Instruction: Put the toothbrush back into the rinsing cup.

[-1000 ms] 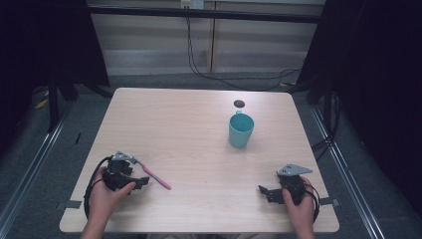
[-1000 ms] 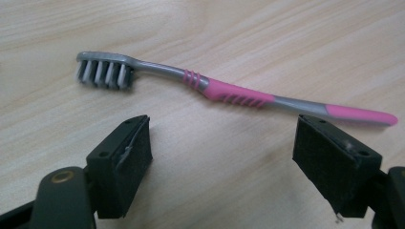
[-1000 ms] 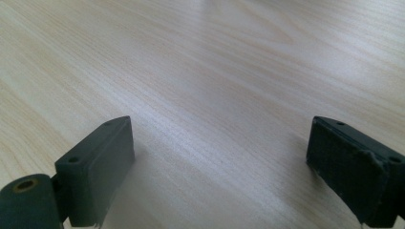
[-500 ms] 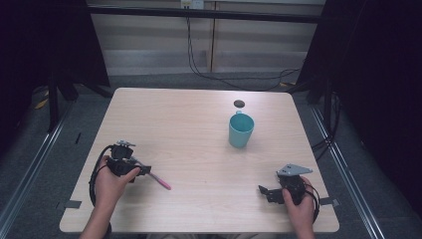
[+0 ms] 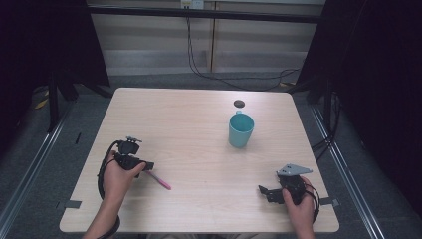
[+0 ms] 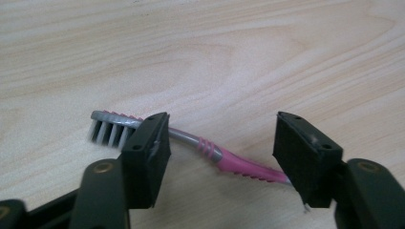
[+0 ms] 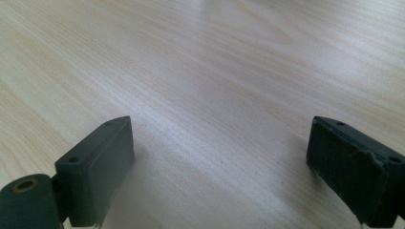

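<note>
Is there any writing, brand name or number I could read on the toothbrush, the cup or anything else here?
No readable text anywhere.
Toothbrush: pink and grey handle, no lettering visible.
Teal cup: plain wall, no print visible.
Small dark round thing behind the cup: too small to tell whether it bears any mark.
Wall fitting at the top edge: too small and blurred to read.

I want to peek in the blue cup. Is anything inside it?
From the high view, the cup stands upright on the table and its mouth shows just teal inside, nothing sticking out. The very bottom is hidden by the near wall, so something small could be there.
</note>
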`<control>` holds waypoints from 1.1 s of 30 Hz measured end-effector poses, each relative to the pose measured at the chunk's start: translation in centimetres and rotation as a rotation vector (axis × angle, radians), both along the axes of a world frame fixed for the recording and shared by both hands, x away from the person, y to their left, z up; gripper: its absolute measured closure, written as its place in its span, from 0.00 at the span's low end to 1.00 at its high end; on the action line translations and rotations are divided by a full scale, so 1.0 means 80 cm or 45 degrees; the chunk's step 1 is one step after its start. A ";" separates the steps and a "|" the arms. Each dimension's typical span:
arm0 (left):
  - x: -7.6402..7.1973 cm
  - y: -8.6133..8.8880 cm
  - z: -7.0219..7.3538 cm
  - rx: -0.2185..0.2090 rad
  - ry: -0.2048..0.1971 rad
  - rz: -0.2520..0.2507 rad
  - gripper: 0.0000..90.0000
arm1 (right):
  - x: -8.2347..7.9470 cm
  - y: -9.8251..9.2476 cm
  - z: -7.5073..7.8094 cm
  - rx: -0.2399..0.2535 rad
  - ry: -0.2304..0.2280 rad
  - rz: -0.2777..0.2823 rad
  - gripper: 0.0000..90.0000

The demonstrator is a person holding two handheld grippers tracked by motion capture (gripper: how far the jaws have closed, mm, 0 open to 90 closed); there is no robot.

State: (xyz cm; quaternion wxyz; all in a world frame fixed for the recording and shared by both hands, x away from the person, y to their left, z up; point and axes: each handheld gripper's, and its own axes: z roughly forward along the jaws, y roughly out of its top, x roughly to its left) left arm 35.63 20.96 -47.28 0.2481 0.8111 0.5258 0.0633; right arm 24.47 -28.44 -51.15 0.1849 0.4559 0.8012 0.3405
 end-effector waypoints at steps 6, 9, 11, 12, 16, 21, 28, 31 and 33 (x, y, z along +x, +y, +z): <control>0.003 -0.005 -0.003 0.048 -0.008 -0.011 0.47 | 0.000 0.000 0.000 0.001 0.001 -0.001 0.09; 0.004 -0.007 -0.005 0.035 0.001 -0.004 0.48 | 0.000 0.000 0.000 0.001 0.000 -0.001 0.09; 0.004 -0.008 -0.005 0.048 0.009 -0.006 0.51 | 0.000 0.000 0.000 0.001 0.000 -0.001 0.09; 0.005 -0.007 -0.005 0.049 0.018 -0.017 0.54 | 0.000 0.000 0.000 0.001 0.003 -0.004 0.09; 0.006 -0.007 -0.005 0.053 0.021 -0.014 0.61 | 0.000 0.000 0.000 0.001 0.000 -0.001 0.09; 0.008 -0.008 -0.003 0.044 0.041 0.012 0.69 | 0.000 0.000 0.000 0.001 0.000 -0.001 0.09; 0.016 -0.011 0.001 0.079 0.096 0.032 0.78 | 0.000 0.000 0.000 0.001 0.001 -0.001 0.09; 0.020 -0.013 0.002 0.076 0.126 0.067 0.81 | 0.000 0.000 0.000 0.001 0.000 -0.001 0.09; 0.023 -0.015 0.003 0.087 0.133 0.074 0.82 | 0.000 0.000 0.000 0.001 0.001 -0.001 0.09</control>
